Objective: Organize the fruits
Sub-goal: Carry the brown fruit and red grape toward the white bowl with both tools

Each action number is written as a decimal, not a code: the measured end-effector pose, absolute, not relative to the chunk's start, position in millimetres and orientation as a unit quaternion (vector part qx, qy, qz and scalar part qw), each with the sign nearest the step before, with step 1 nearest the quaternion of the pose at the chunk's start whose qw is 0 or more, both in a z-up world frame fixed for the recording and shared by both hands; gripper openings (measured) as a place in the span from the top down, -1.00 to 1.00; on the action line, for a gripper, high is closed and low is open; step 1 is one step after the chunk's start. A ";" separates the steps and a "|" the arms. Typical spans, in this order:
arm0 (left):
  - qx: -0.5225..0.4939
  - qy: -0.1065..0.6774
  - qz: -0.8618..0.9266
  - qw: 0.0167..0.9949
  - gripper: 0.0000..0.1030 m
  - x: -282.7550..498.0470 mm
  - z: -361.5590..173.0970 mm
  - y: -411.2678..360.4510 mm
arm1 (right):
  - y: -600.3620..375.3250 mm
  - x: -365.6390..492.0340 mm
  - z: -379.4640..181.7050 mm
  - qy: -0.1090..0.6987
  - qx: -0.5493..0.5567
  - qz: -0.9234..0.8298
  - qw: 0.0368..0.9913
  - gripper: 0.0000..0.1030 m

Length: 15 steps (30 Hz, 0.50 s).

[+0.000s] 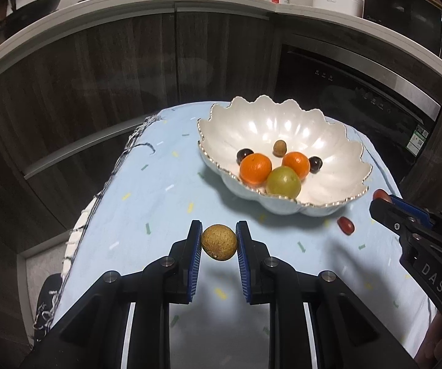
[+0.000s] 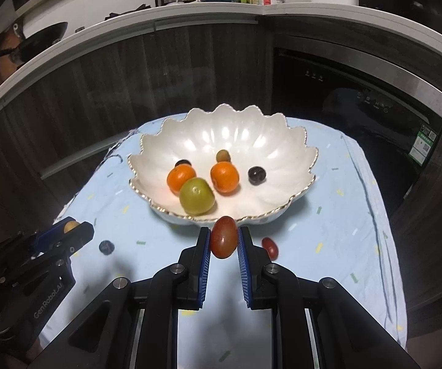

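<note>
At the bottom centre of the left wrist view, the left gripper pinches a round brown fruit between its blue pads, clear of the light blue cloth. In the right wrist view the right gripper clamps a red tomato just below the bowl's near rim. The white scalloped bowl, mid-frame, holds two oranges, a green fruit and small dark ones. A second tomato and a dark berry lie on the cloth.
</note>
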<state>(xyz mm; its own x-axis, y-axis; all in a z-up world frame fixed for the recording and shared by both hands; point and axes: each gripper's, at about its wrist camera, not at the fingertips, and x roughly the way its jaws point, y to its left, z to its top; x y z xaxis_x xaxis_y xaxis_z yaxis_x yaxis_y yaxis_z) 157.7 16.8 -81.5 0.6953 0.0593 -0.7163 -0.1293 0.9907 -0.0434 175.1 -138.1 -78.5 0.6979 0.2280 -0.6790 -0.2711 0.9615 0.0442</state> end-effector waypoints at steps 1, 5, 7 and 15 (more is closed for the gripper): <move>-0.045 0.388 0.050 0.919 0.56 161.1 -80.5 16.7 | -138.8 176.7 -77.4 0.364 -0.029 0.134 0.921 0.63; -0.043 0.390 0.041 0.919 0.56 176.7 -75.8 16.1 | -142.3 183.6 -70.9 0.360 -0.026 0.126 0.924 0.63; -0.040 0.390 0.036 0.919 0.56 182.7 -73.8 14.8 | -143.5 187.5 -68.1 0.359 -0.025 0.123 0.925 0.63; -0.034 0.394 0.022 0.918 0.56 207.2 -67.6 11.3 | -146.7 203.7 -58.0 0.353 -0.021 0.114 0.928 0.63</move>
